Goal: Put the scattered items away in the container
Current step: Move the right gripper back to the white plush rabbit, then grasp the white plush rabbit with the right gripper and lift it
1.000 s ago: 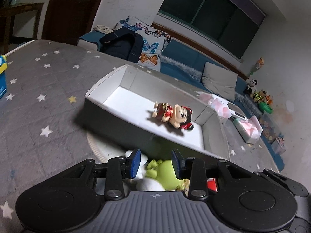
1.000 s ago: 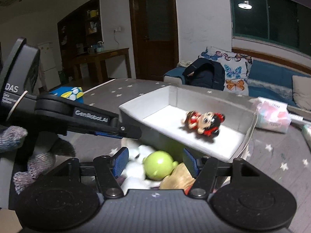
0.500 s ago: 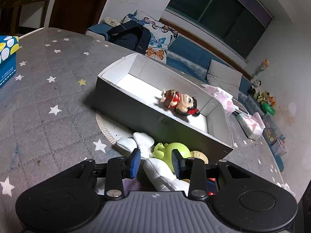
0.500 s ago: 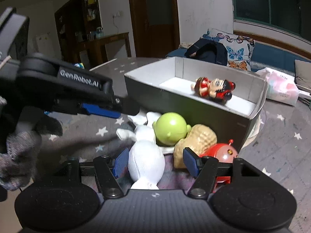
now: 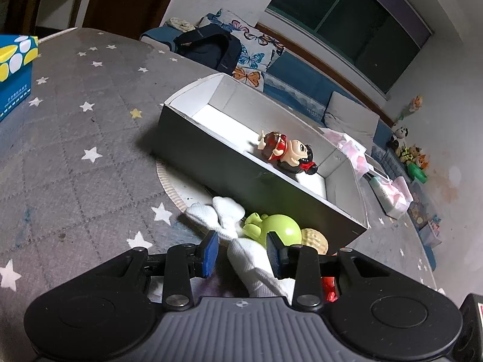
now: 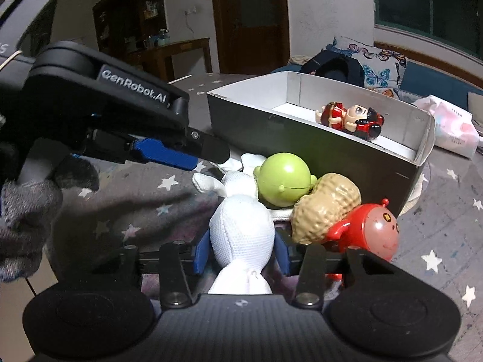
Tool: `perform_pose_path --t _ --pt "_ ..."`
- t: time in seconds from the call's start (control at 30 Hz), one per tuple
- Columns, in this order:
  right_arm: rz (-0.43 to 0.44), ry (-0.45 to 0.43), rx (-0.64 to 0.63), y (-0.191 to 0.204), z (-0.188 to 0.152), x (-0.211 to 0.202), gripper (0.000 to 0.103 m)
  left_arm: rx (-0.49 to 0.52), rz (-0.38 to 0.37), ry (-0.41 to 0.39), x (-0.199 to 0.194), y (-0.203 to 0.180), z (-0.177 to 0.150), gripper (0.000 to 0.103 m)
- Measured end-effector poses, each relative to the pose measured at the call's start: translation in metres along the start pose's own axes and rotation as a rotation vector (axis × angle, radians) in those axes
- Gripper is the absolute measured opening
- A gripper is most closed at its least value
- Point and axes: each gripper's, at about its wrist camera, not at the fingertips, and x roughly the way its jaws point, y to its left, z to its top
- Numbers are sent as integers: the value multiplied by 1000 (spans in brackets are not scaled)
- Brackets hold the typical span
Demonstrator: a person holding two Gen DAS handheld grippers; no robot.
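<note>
Four toys lie in a heap against the near wall of the grey box [image 6: 302, 138]: a white plush toy [image 6: 241, 232], a green round toy [image 6: 283, 181], a peanut toy [image 6: 326, 208] and a red round toy [image 6: 371, 229]. My right gripper [image 6: 241, 252] is closing, its blue pads against both sides of the plush body. My left gripper [image 5: 241, 253] is open and hovers just above the plush toy [image 5: 253, 256] and green toy [image 5: 280, 229], touching neither. It shows in the right wrist view as a black arm, the left gripper [image 6: 193, 154]. A red-and-black doll [image 5: 286, 150] lies inside the box [image 5: 211, 150].
A round pale mat [image 5: 172, 187] lies under the box on the grey star-patterned cloth. A blue tissue box [image 5: 15, 69] stands at the far left. Pink tissue packs [image 6: 449, 126] lie past the box's right end. A gloved hand [image 6: 27, 220] holds the left gripper.
My right gripper has come down over the toy heap, and its jaws have narrowed around the white plush toy. The left gripper has sunk slightly and stays equally wide.
</note>
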Motion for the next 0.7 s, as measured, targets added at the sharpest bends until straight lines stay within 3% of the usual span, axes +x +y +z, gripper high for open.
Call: perform_pose_path --t 0.23,0.7 --pt "63 -14 -90 17 -8 -10 43 -15 -19 38 3 3 -3 37" --pt "59 -13 -119 20 -15 -15 44 -123 0 117 12 19 -15 37"
